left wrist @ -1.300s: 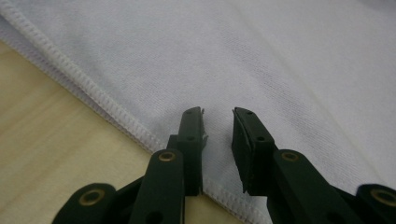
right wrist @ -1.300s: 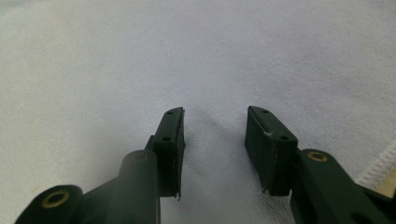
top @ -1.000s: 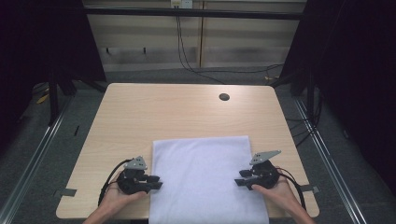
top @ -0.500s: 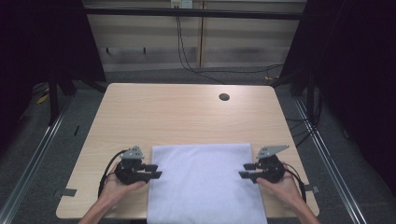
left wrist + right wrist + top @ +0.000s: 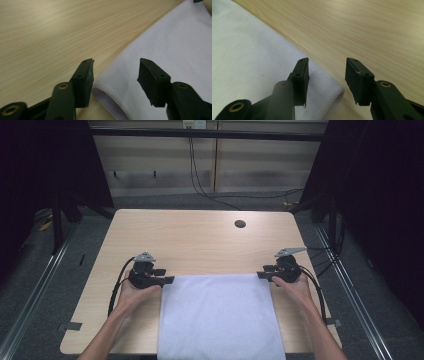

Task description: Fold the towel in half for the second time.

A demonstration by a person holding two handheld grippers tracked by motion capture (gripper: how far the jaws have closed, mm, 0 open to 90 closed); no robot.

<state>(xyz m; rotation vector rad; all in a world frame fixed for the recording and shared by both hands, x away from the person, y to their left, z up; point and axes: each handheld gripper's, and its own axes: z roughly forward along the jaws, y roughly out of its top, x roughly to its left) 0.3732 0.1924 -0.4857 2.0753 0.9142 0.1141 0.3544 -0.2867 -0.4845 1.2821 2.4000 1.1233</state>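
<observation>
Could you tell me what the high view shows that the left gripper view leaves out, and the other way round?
The high view takes in the whole wooden table, the round hole near its far edge, the person's two hands, and the left gripper and right gripper at the far corners of the white cloth. The left gripper view gives a close look at the cloth's stitched hem at the corner, lying between open jaws whose pads do not press on it. Both share the cloth, the table and the left gripper.
</observation>
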